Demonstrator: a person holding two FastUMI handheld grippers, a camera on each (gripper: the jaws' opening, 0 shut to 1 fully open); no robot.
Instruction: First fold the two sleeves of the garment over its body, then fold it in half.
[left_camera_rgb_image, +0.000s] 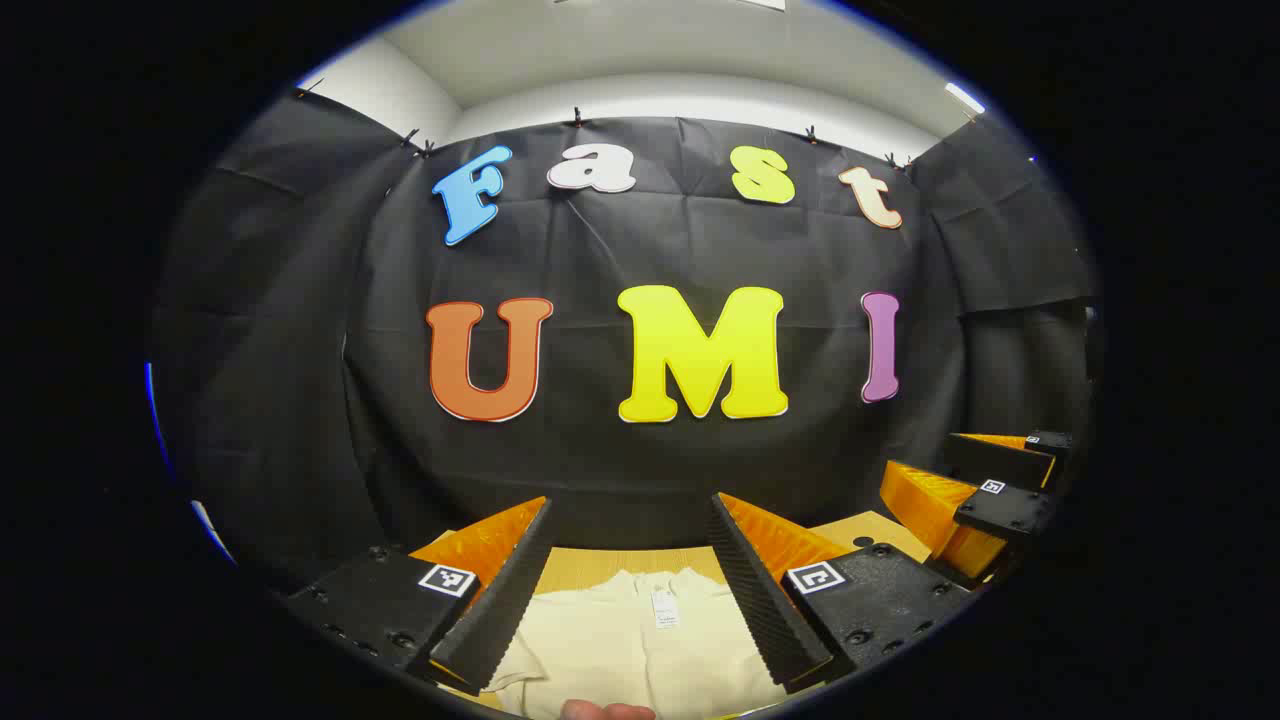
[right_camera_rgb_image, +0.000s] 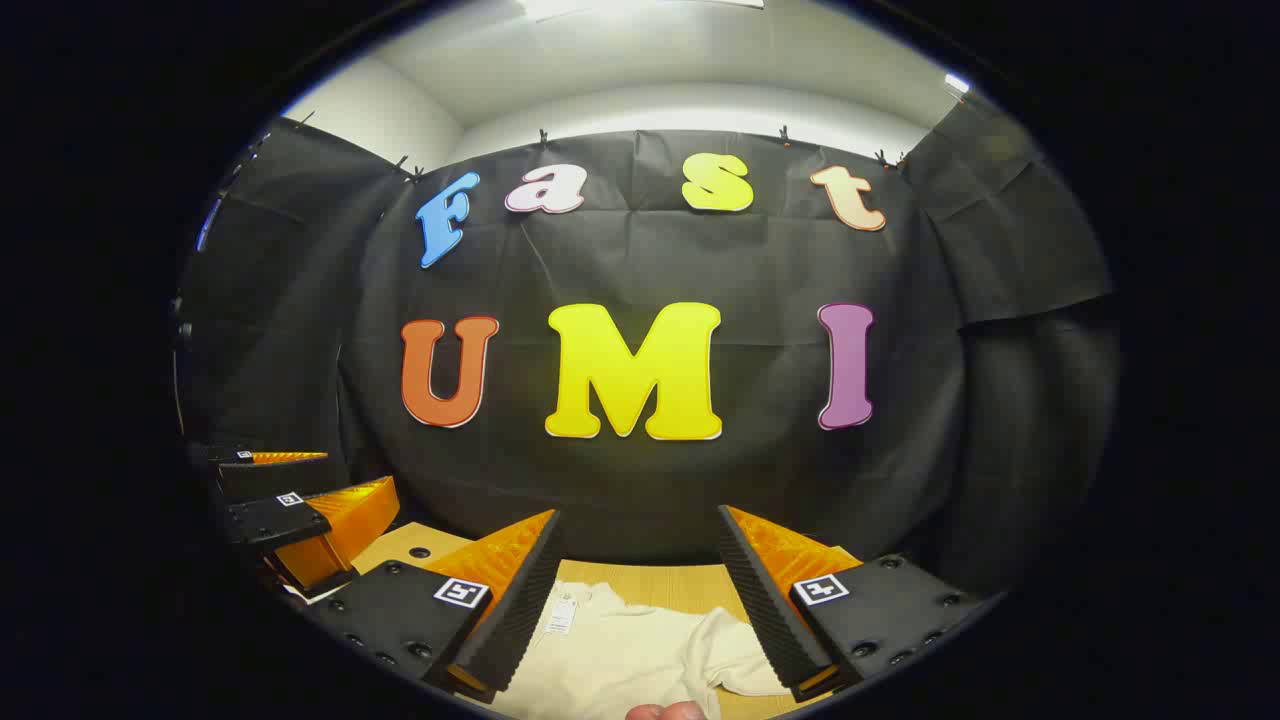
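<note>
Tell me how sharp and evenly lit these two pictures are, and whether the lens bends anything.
Left gripper view: sharp, evenly lit, garment pale but not blown out; fisheye bows the wall. Right gripper view: equally sharp, bright ceiling glare at top, table edge curved.

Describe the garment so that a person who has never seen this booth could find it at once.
Look below the black cloth wall to the wooden table. On it lies the garment, a cream shirt with a small white label at its neck, seen between the open fingers of the left gripper. It is the one soft, pale thing there.
</note>
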